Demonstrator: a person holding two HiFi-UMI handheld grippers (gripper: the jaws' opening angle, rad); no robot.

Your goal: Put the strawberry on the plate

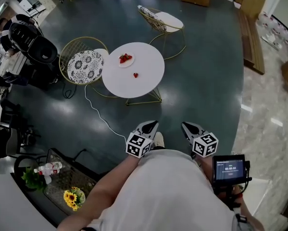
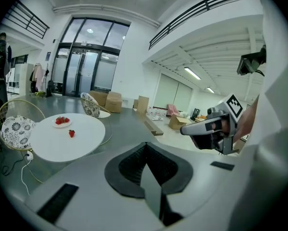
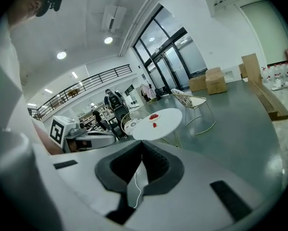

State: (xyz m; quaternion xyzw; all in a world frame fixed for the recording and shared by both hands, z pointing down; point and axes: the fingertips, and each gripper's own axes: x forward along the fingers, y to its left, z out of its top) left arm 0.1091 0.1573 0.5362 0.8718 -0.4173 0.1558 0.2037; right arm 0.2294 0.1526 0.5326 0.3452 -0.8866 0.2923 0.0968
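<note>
Already strawberries (image 1: pixel 125 57) on the plate (image 1: pixel 127 65)

Ahead of my left gripper (image 1: pixel 151 124), the round table (image 1: pixel 144 85) has a smooth, matt white top on thin gold-coloured metal legs. The chair (image 1: pixel 67 47) to its left is gold wire with a patterned cloth cushion (image 1: pixel 85 66). The floor (image 1: pixel 206 81) beneath my tool is dark and glossy, mirroring the lights. My gripper's shell (image 2: pixel 86 177) is matt grey plastic; its pads (image 2: pixel 131 166) are black and ribbed.
</note>
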